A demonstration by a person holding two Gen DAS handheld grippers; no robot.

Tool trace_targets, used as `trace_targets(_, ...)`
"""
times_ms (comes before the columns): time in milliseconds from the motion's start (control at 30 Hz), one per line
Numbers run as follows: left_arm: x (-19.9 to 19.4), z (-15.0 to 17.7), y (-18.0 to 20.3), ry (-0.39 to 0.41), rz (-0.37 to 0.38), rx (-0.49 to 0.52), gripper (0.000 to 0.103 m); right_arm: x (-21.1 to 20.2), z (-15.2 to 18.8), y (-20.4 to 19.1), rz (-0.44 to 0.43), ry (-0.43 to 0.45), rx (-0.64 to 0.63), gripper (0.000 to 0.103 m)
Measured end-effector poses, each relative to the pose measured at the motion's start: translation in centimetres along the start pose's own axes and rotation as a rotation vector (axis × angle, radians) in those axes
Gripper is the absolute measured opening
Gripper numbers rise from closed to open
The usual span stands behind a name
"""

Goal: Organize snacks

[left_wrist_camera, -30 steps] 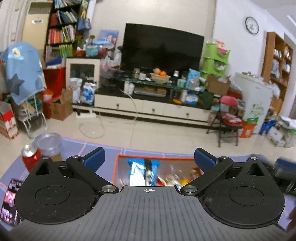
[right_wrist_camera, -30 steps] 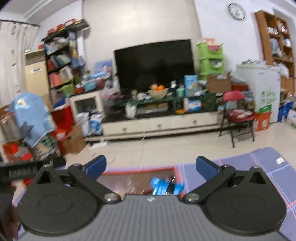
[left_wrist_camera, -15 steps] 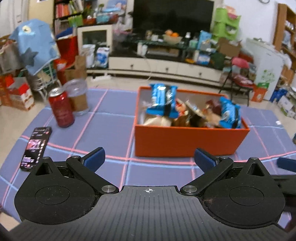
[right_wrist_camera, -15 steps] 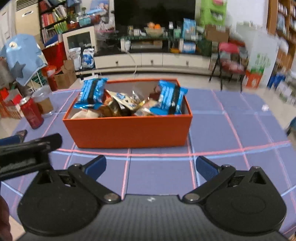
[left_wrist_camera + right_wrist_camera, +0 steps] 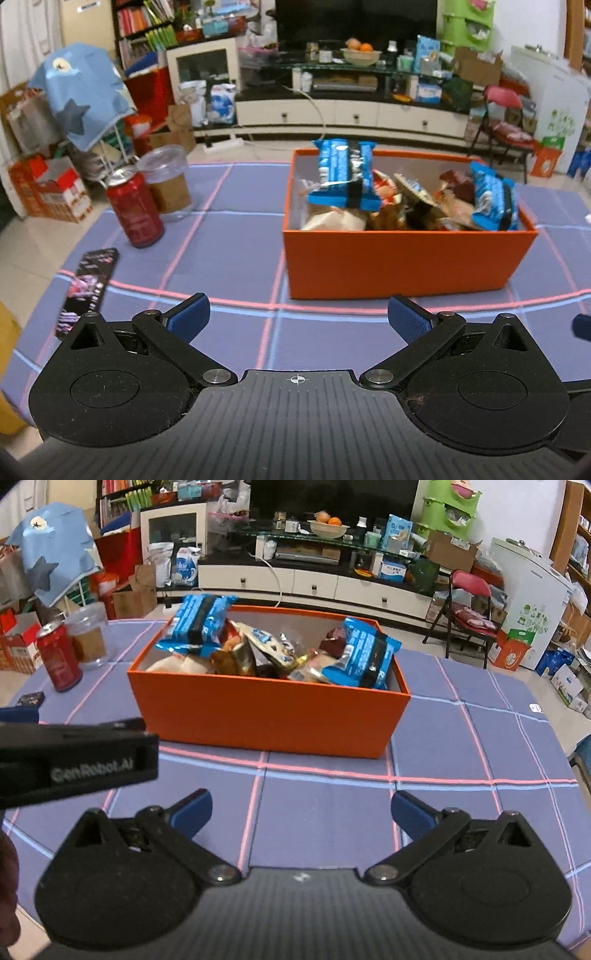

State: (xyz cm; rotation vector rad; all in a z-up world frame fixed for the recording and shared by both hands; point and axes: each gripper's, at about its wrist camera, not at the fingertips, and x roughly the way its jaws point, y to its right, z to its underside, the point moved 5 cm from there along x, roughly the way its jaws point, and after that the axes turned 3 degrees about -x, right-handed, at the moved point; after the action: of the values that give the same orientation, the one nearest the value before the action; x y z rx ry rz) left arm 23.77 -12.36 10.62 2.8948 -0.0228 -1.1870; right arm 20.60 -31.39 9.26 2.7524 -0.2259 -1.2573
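Hovering short of the orange box (image 5: 273,716) — both grippers wide open, holding nothing; snacks heaped inside it, straight ahead of the right gripper (image 5: 301,810), ahead and slightly right of the left gripper (image 5: 298,319); box's long axis runs crosswise on the bench (image 5: 480,805); a blue packet (image 5: 199,624) leans up — right looks nearer.

Home living room — television (image 5: 354,14), bookshelf (image 5: 144,22)
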Motion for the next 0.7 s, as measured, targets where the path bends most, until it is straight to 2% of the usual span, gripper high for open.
trace_targets(433, -0.5, -0.1, 1.2, 0.016, 0.032, 0.009, 0.087, 0.2, 0.4, 0.4, 0.008, -0.003, -0.006, 0.102)
trace_targets(700, -0.3, 0.1, 1.5, 0.02, -0.025, 0.057, 0.087, 0.5, 0.6, 0.2, 0.008, -0.013, -0.007, 0.102)
